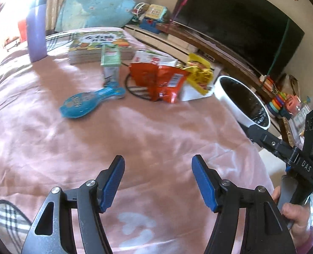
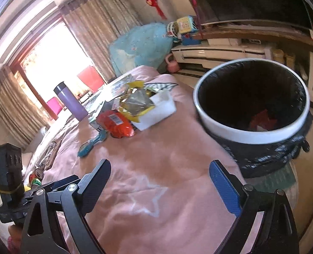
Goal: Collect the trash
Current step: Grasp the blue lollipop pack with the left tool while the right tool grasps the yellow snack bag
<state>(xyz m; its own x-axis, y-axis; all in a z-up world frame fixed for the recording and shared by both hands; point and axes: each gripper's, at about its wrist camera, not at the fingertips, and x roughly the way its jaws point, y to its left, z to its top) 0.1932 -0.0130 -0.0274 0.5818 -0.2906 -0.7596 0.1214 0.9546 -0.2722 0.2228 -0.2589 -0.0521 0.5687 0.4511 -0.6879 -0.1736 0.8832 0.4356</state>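
One white-rimmed trash bin lined with a black bag stands at the bed's edge, with something red and white, hard to make out, at its bottom. On the pink bedspread the litter lies in one cluster: one crumpled red snack wrapper, one yellow wrapper touching it, and one white box beneath the yellow one. Beside them are one green carton, one blue paddle-shaped brush, one stack of picture books and one purple flask. The left gripper and right gripper both hover over bare bedspread, jaws apart and empty, the right's wider. Beyond are a curtained bright window, a dark television and toys on a low shelf.
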